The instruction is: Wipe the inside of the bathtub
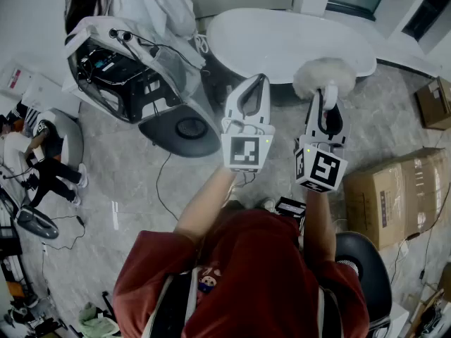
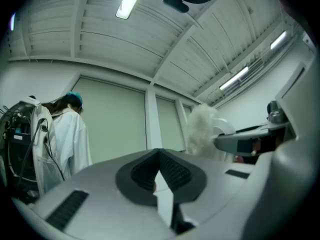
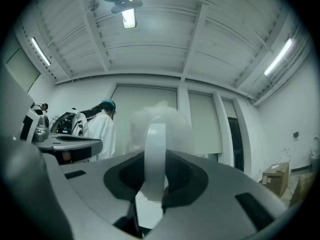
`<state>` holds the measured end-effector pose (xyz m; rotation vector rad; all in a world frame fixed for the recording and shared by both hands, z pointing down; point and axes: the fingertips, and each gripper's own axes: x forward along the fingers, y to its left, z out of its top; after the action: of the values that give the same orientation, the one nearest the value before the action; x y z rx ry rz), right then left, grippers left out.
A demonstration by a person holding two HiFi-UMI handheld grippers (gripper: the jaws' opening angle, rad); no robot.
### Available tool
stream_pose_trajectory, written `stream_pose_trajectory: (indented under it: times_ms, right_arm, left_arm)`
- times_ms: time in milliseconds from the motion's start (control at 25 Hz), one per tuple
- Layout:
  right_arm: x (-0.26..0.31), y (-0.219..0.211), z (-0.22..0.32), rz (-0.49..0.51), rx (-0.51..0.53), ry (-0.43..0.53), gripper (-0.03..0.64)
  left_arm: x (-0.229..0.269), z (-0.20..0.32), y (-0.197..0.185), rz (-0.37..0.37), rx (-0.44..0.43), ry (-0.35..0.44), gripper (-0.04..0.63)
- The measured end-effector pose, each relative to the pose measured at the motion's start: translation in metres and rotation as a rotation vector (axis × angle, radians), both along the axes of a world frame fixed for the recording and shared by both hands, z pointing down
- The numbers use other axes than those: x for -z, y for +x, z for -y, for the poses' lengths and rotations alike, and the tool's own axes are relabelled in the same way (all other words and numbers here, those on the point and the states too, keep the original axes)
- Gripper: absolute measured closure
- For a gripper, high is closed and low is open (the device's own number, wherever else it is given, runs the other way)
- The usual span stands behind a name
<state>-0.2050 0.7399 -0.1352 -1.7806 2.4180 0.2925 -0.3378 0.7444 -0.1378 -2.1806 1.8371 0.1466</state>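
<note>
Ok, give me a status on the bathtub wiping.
Done: the right gripper is shut on the handle of a fluffy white duster. In hand: both grippers are held up in front of the person, short of the bathtub. The left gripper is shut and empty. Left: the duster is in the air, not on the tub, so all the wiping inside it remains.

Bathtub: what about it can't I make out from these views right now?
Bathtub inside: small and washed out in the head view; dirt or water not discernible.
Its near rim: partly covered there by the left gripper and the fluffy wiper clamped in the right gripper.
Both gripper views: aimed at the ceiling, no tub.
</note>
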Motion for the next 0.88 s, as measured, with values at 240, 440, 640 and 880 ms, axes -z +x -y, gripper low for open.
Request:
stream_pose_trajectory:
  times_ms: [240,440,640,880]
  right_arm:
    - [0.001,0.006,0.003,0.01,0.004,-0.013,0.523]
    - [-0.006,0.02,0.007,0.017,0.01,-0.009,0.523]
    - [-0.012,0.037,0.02,0.021,0.012,-0.014,0.523]
    - [-0.011,0.067,0.03,0.002,0.009,0.014,0.523]
  left_arm:
    - [-0.002,0.003,0.012,0.037,-0.019,-0.03,0.58]
    - [-0.003,0.005,0.031,0.047,-0.018,-0.015,0.58]
    - [-0.005,0.016,0.048,0.021,-0.012,-0.023,0.58]
    - [-0.006,0.029,0.08,0.042,0.008,-0.019,0.58]
